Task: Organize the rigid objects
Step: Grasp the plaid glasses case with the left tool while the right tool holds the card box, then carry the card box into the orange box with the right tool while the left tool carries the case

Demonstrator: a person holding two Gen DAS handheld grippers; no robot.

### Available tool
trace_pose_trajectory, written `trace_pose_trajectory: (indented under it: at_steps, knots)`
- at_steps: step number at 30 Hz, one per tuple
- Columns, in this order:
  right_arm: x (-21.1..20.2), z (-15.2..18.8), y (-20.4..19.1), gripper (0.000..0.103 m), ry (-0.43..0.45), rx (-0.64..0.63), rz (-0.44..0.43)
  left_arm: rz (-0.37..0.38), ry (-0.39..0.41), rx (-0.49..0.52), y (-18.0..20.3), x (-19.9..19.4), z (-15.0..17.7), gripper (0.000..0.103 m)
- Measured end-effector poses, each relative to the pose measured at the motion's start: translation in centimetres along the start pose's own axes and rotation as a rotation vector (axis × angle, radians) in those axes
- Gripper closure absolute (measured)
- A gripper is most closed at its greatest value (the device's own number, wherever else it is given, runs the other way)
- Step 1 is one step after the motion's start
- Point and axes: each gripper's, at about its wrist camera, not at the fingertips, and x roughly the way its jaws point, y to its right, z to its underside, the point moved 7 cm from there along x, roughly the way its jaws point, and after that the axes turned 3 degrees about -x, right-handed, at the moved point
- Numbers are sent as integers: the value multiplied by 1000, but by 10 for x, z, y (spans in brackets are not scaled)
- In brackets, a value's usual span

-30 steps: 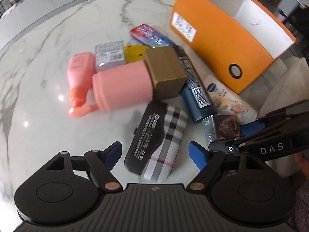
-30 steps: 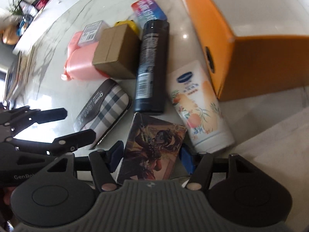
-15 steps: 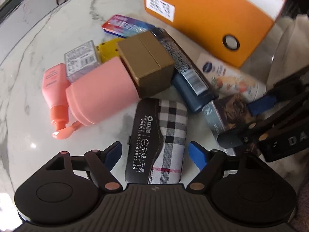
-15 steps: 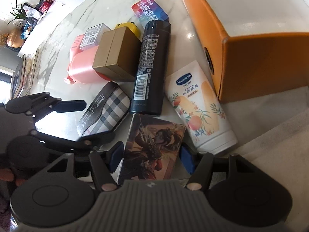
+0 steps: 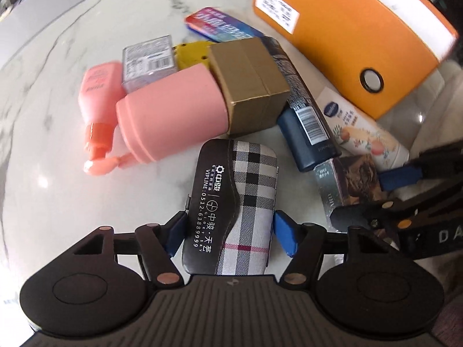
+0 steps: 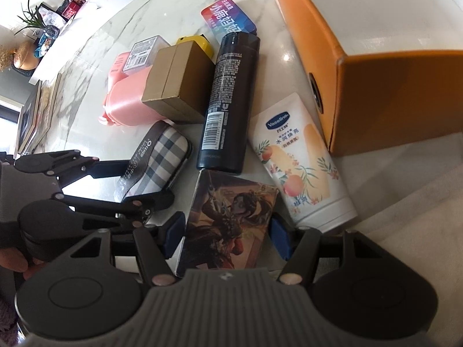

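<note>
2 tools [image 5: 228, 235] [image 6: 224, 235], each astride 1 box [image 5: 231, 202] [image 6: 228, 225].

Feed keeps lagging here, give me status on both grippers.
Left hand-held gripper just closed onto plaid case. Right hand-held gripper clamped on illustrated box. Orange bin open beside; lotion tube lies alongside.

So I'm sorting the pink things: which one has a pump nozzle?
The slimmer pink bottle at the far left, with an orange collar and pump. The fat pink container beside it shows no pump, only a plain rounded end.
</note>
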Motion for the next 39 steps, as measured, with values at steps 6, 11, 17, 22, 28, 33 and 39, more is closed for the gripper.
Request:
trace_pose_trajectory:
  at_steps: [6, 11, 17, 22, 28, 33, 39]
  knots:
    - [4, -9, 2, 40, 11, 13, -41, 35, 75, -174, 2, -23, 11, 29]
    - [-11, -6, -5, 41, 56, -11, -69, 36, 163, -291, 7, -53, 23, 29]
    - [-34, -7, -8, 41, 152, -51, -113, 40, 306, -362, 12, -110, 29, 29]
    - [-65, -19, -15, 41, 280, -87, -152, 38, 402, -333, 34, -154, 5, 29]
    - [-130, -40, 11, 41, 418, -134, -129, 89, 461, -297, 71, -176, -61, 29]
    - [-179, -71, 57, 41, 486, -156, -42, 117, 429, -321, 104, -162, -123, 29]
    - [-180, -114, 116, 41, 446, -133, 54, 118, 330, -374, 134, -116, -179, 29]
